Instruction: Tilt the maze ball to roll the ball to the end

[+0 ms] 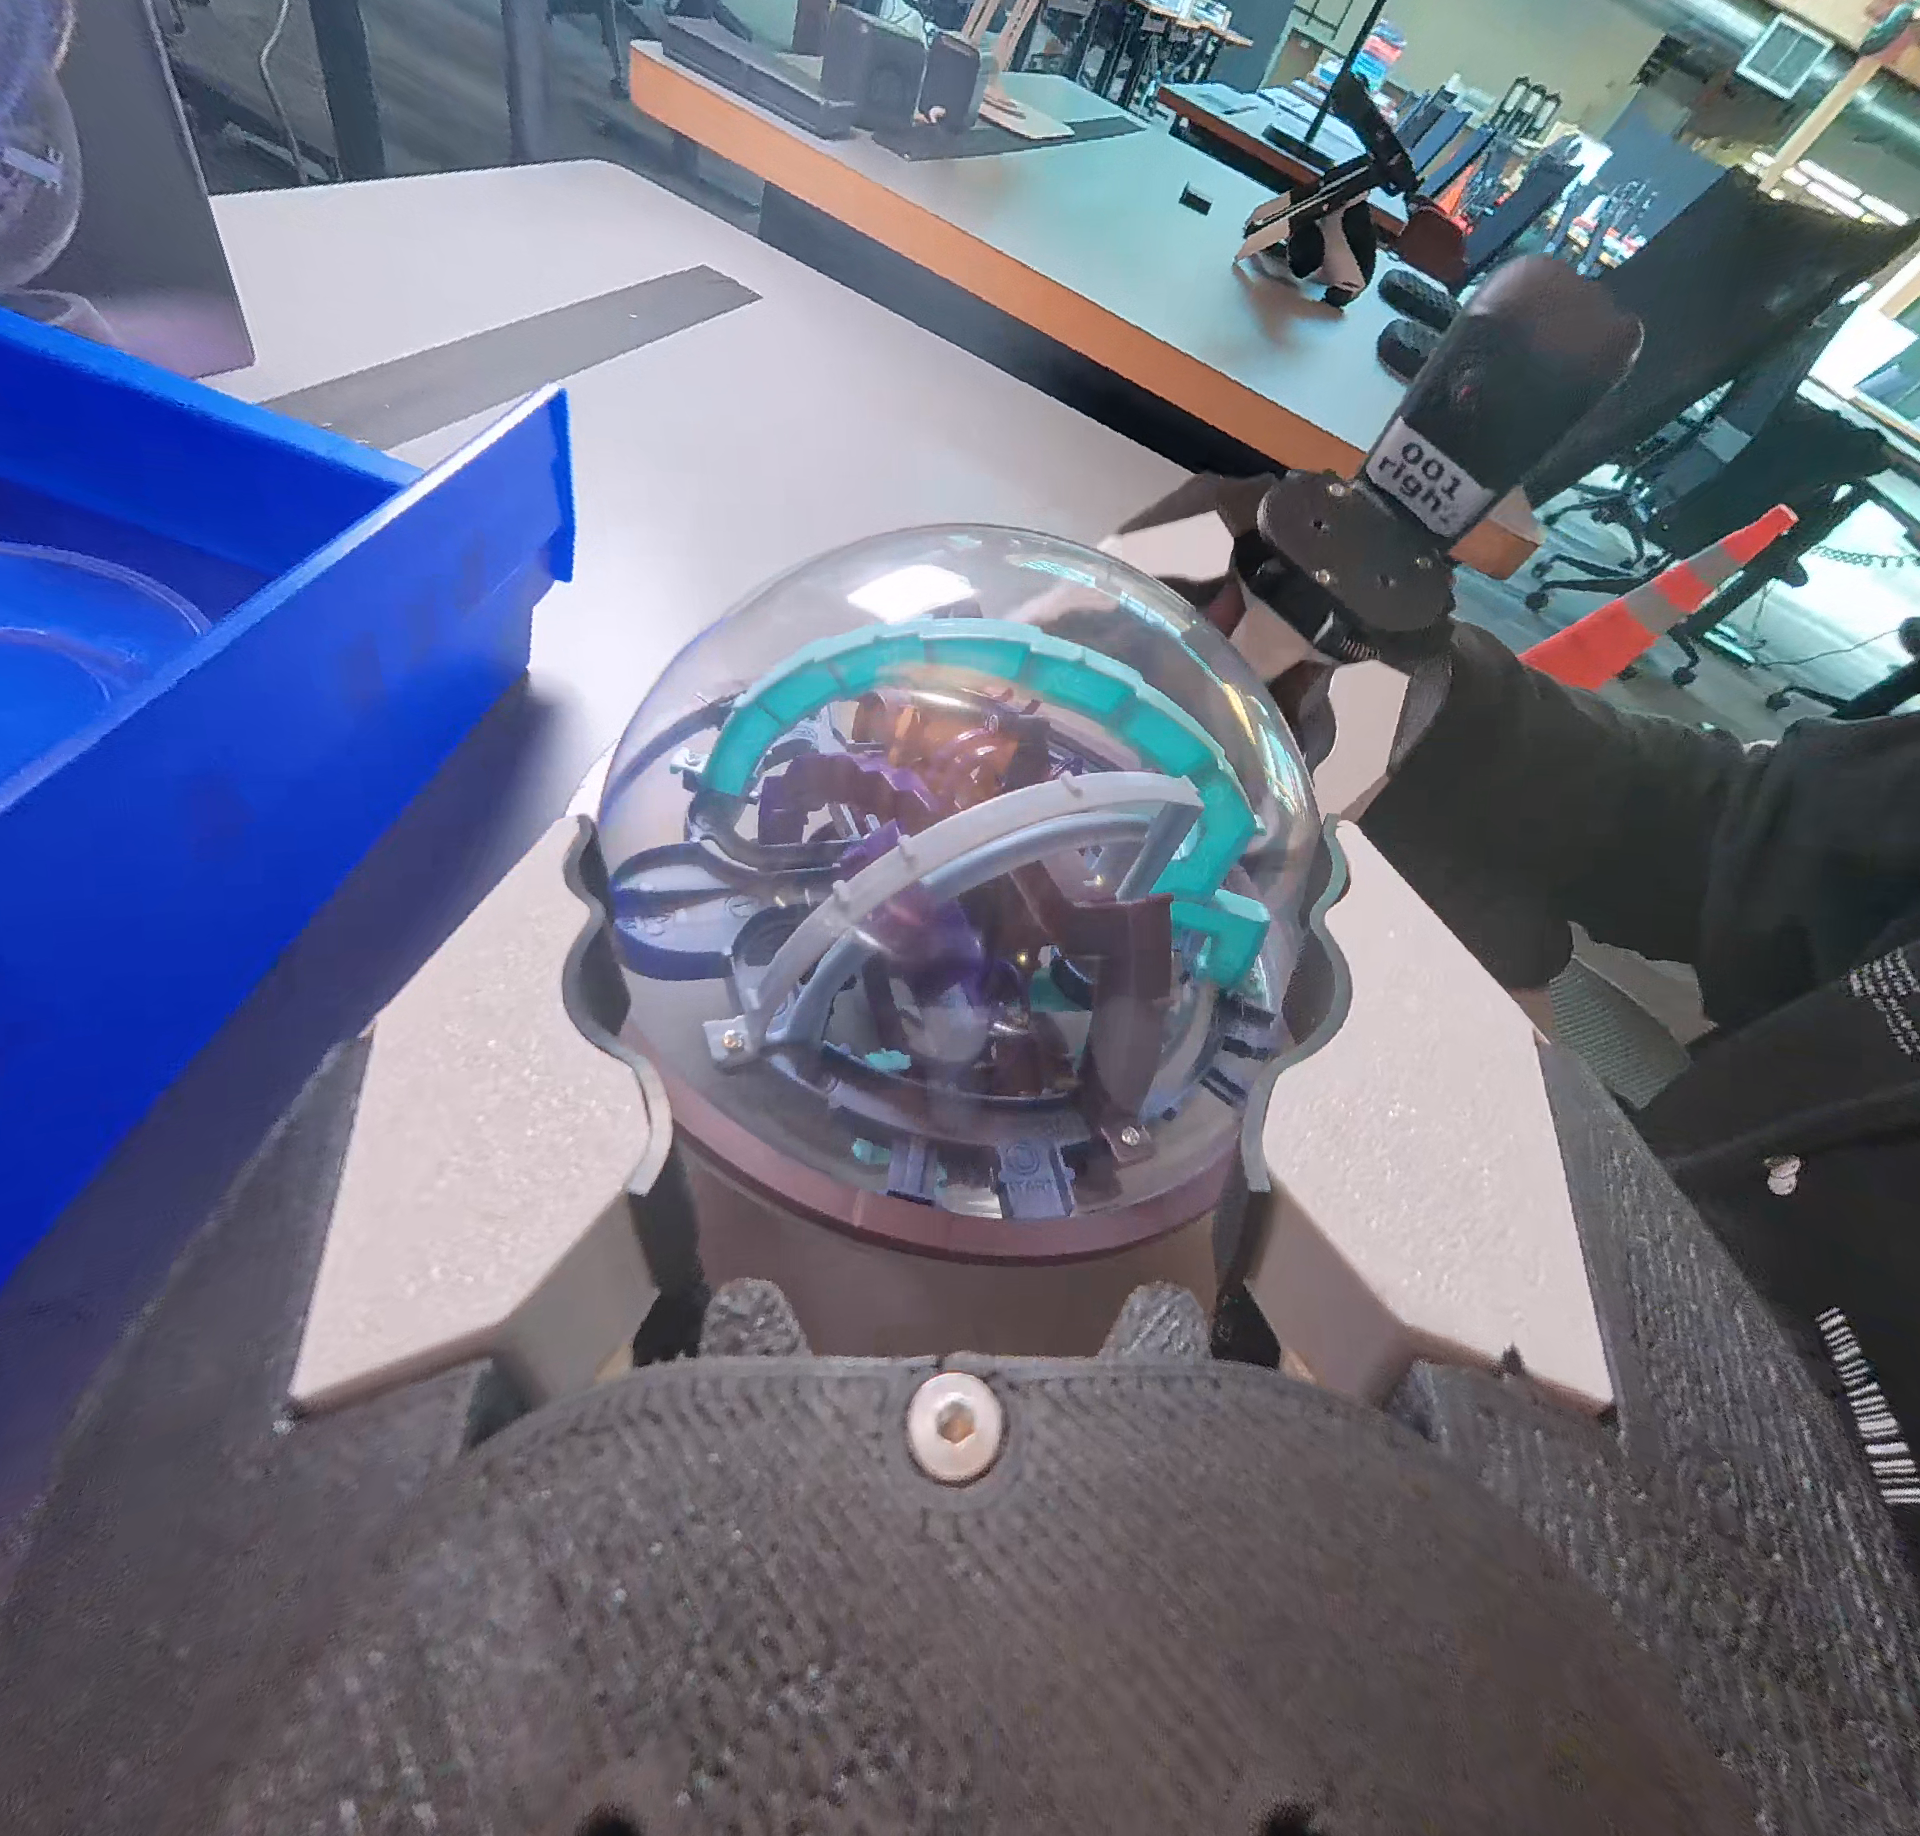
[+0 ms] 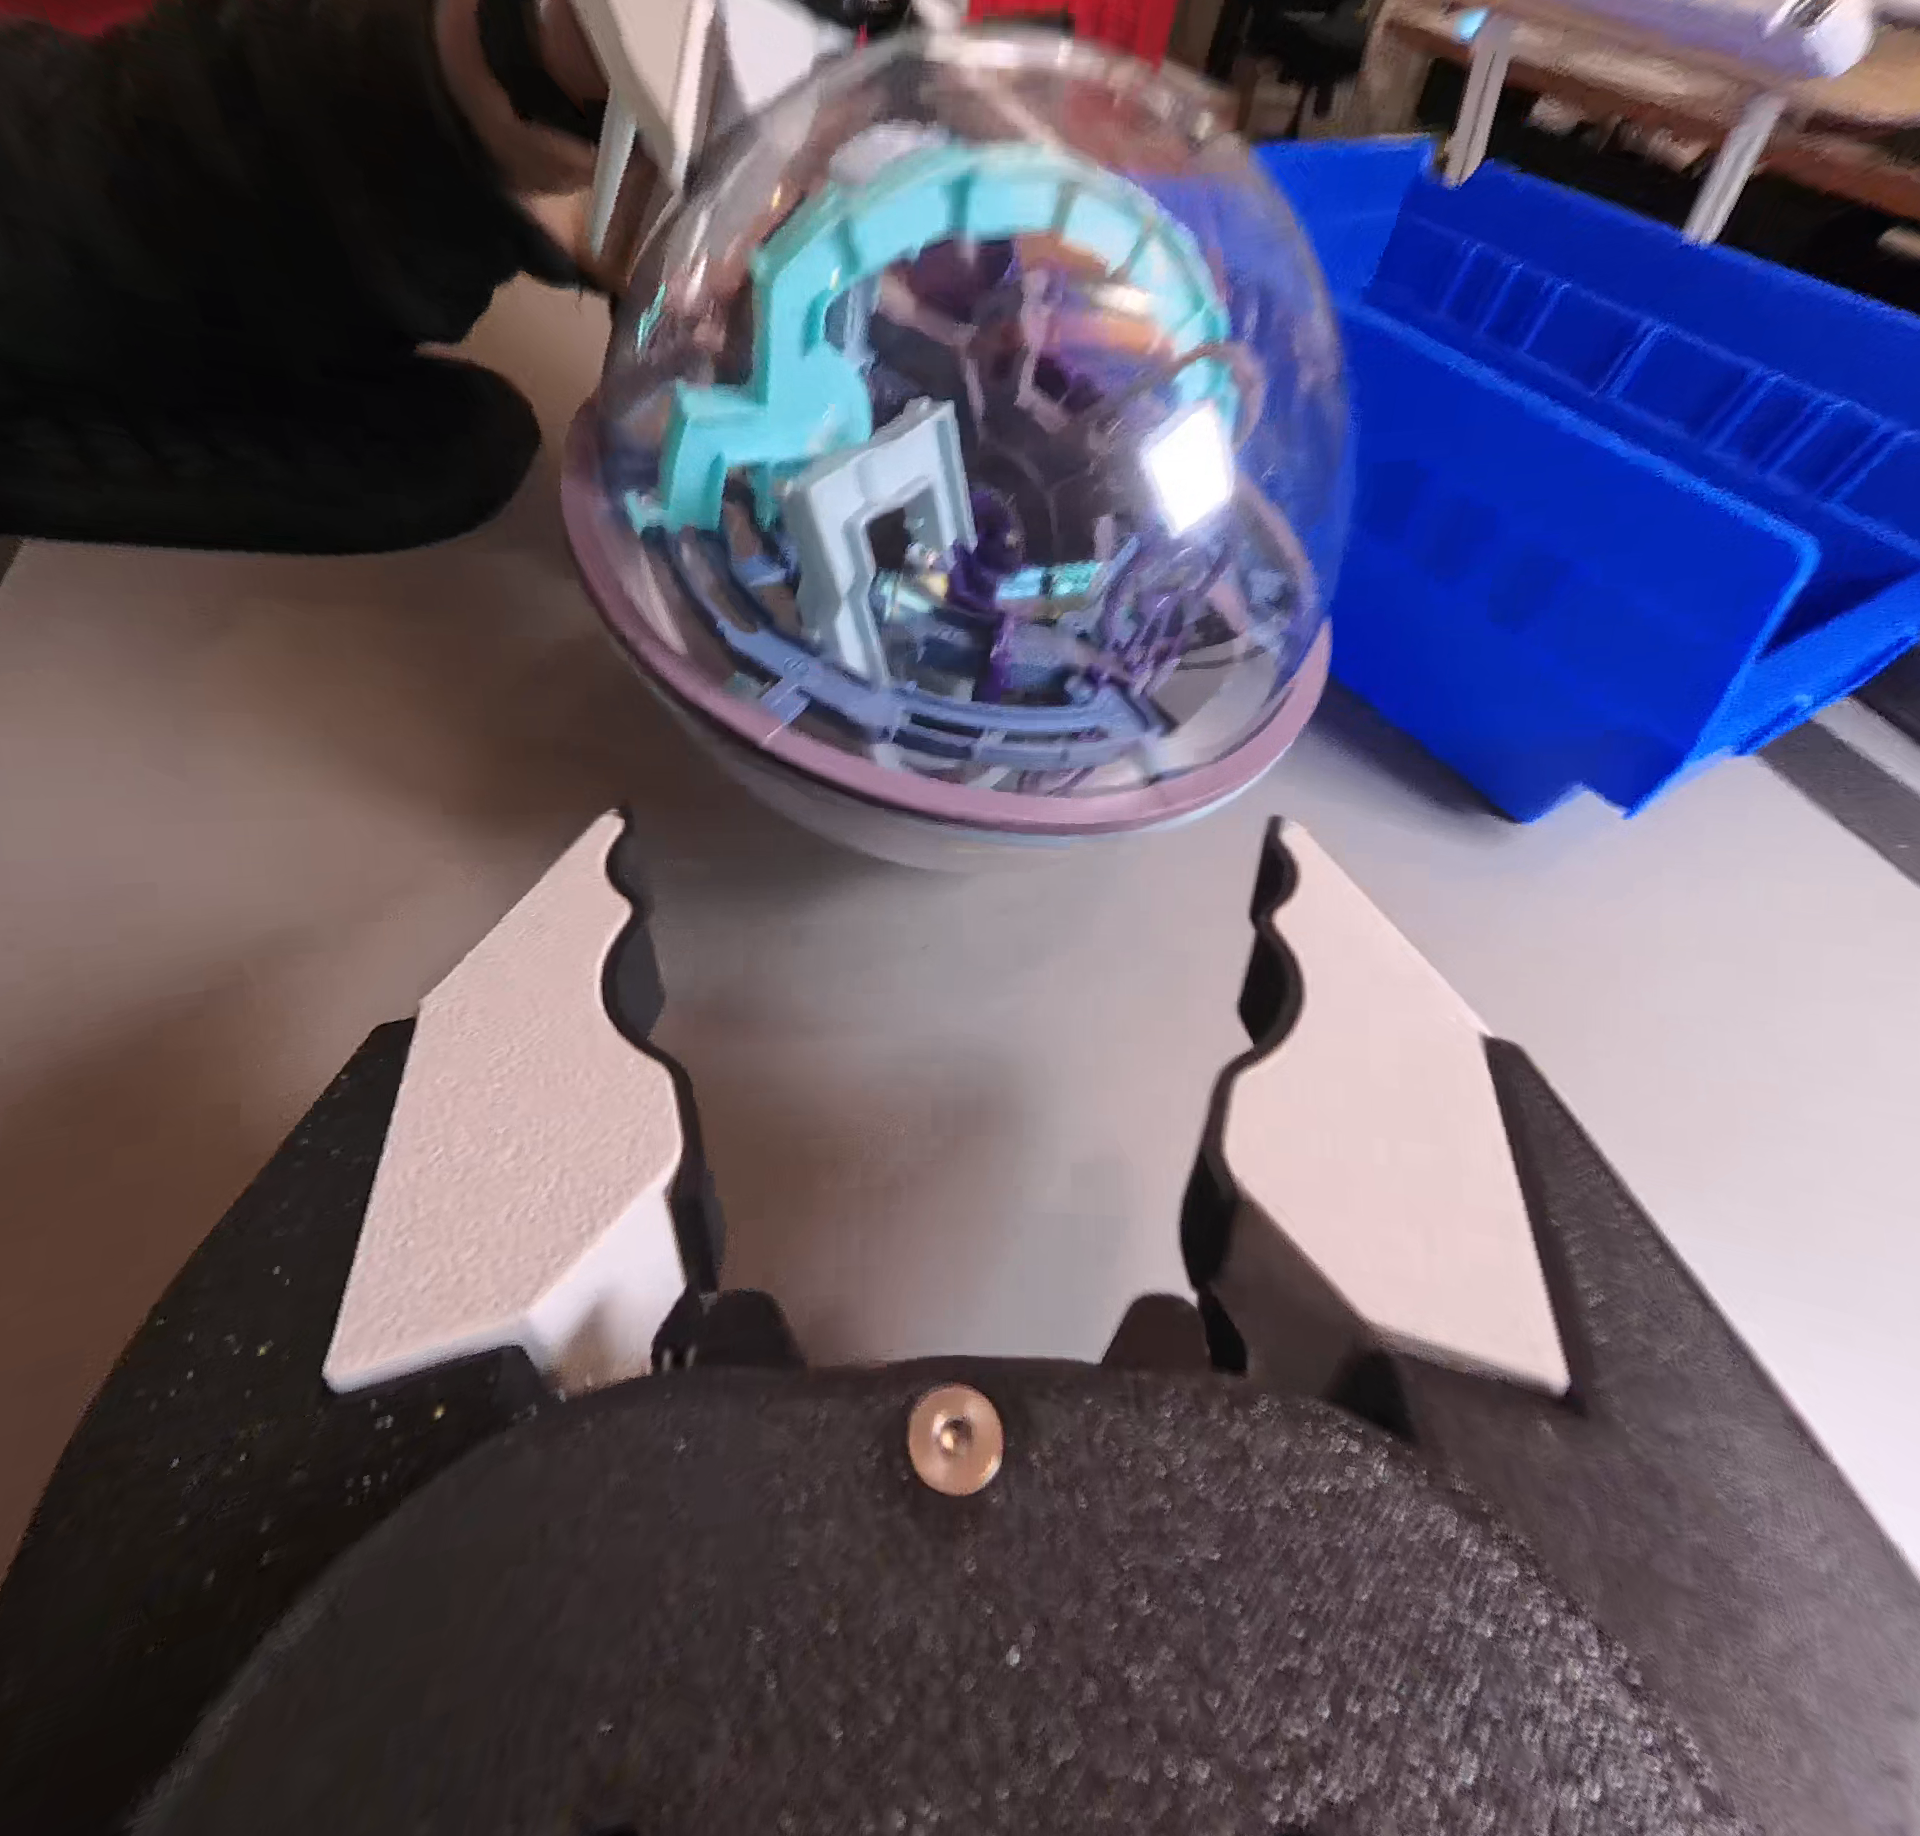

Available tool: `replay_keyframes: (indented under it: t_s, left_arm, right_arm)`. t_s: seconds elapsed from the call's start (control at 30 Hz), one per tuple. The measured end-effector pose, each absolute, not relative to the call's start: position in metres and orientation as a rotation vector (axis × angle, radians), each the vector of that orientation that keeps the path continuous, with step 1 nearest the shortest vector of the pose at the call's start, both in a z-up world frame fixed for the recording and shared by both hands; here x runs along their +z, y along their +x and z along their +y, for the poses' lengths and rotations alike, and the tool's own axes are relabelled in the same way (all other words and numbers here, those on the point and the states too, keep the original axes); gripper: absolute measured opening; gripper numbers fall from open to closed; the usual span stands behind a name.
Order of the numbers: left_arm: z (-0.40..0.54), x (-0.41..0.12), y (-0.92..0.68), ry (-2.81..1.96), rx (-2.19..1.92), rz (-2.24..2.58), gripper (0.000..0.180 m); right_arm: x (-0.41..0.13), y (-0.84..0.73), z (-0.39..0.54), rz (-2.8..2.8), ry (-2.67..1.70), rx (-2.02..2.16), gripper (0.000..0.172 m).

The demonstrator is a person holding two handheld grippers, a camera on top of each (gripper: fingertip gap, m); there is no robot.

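The maze ball [image 1: 956,913], a clear dome over teal, grey and purple tracks, is sitting tilted on the grey table [image 1: 790,436], gripped by my left gripper [image 1: 956,851], whose wavy pads are pressing against both sides of the dome. My right gripper [image 2: 951,851] is hovering just short of the ball, its fingers [image 2: 540,1090] spread wide with only bare table between them. A blue bin [image 1: 260,664] is standing just beside the ball. My dark sleeve [image 1: 1621,830] is reaching in alongside.
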State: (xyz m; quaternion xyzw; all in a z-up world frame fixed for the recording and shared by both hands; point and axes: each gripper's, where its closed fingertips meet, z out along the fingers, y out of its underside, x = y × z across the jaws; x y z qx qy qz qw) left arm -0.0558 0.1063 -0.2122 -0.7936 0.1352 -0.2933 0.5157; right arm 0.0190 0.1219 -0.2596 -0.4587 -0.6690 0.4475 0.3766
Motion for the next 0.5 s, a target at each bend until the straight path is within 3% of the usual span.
replay_keyframes:
  t_s: [0.23,0.5]
  left_arm:
    - [0.105,-0.206,-0.040,-1.865,-0.690,0.403,0.124]
    - [0.109,-0.200,-0.040,-1.807,-0.711,0.377,0.122]
  right_arm:
    - [-0.257,0.011,0.112,-1.693,-1.106,1.144,0.124]
    - [-0.268,0.010,0.108,-1.724,-1.191,1.194,0.115]
